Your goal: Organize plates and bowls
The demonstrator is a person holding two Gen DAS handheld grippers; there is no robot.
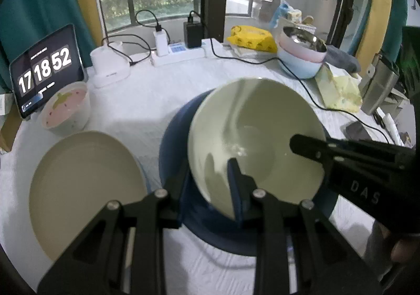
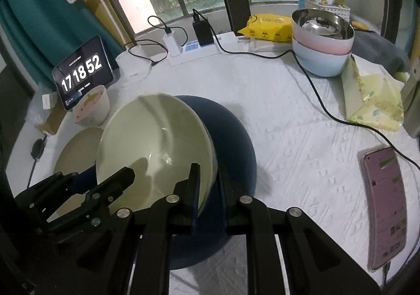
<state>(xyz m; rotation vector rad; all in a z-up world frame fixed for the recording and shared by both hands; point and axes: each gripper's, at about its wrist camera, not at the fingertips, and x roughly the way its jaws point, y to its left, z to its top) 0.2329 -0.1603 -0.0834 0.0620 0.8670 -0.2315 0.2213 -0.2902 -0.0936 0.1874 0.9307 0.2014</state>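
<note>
Big white quilted table (image 1: 162, 100) takes up most of the view, with a dark blue plate (image 2: 231, 132) sitting flat in the middle of it. A cream plate (image 1: 84, 184) lies just beside the blue one. The pale green bowl (image 1: 252, 132) is tilted over the blue plate — both grippers have it by the rim. Left gripper (image 1: 210, 187) pinches the near edge, one finger inside, one outside; right gripper (image 2: 208, 184) is clamped tight on the opposite rim. Further back there's a pink-and-blue bowl stack (image 2: 323, 42), a strawberry-print bowl (image 1: 65, 111) and a tablet clock (image 1: 44, 69).
</note>
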